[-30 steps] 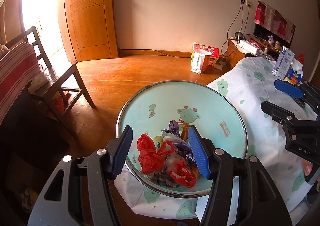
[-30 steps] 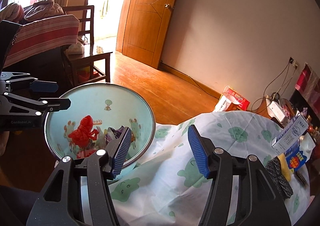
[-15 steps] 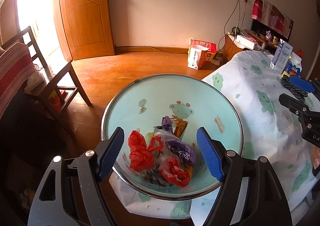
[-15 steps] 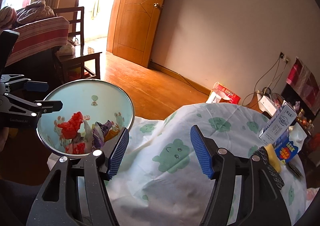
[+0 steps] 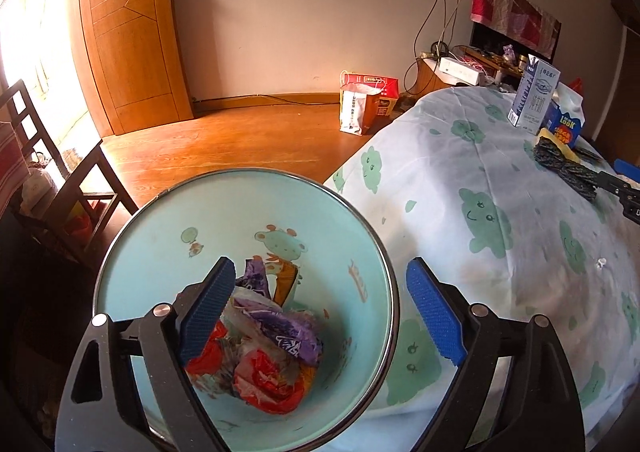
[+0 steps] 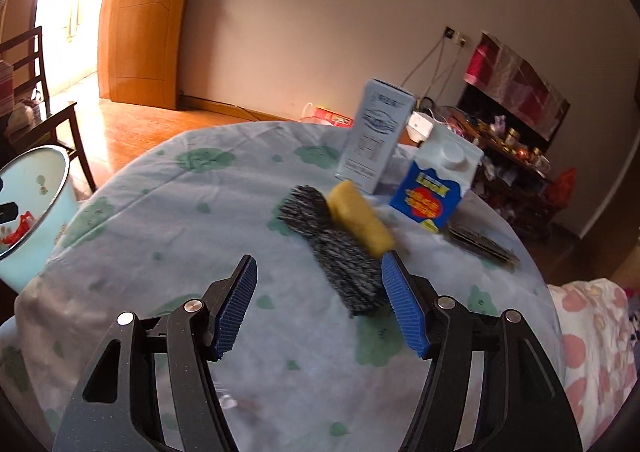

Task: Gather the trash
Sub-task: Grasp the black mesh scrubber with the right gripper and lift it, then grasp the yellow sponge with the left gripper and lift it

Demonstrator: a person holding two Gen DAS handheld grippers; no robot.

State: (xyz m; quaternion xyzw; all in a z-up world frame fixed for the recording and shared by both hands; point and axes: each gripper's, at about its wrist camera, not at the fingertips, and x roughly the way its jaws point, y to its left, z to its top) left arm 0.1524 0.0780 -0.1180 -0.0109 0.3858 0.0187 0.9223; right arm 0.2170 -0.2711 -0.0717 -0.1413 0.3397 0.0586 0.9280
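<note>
A pale blue trash bin [image 5: 224, 212] with cartoon animals stands beside the table, holding red, purple and white wrappers [image 5: 268, 344]. My left gripper [image 5: 320, 308] hovers over its mouth, jaws opening wide with nothing pinched between them. My right gripper [image 6: 320, 304] is open above the tablecloth [image 6: 168, 220], empty. Just ahead of it lie a speckled grey cloth [image 6: 336, 248] and a yellow sponge [image 6: 360, 216]. Behind them stand a tall white carton [image 6: 376, 132] and a blue carton [image 6: 436, 184]. The bin [image 6: 36, 188] shows at the left edge of the right wrist view.
A dark wooden chair [image 5: 60, 188] stands left of the bin on the wood floor. A red and white paper bag [image 5: 364, 104] sits by the wall. A cluttered low cabinet [image 6: 504, 140] is behind the table. A flat dark packet [image 6: 480, 242] lies right of the cartons.
My left gripper's jaws have spread wider above the bin and it shifted slightly. My right gripper swung right, away from the bin, across the table to the cloth and sponge.
</note>
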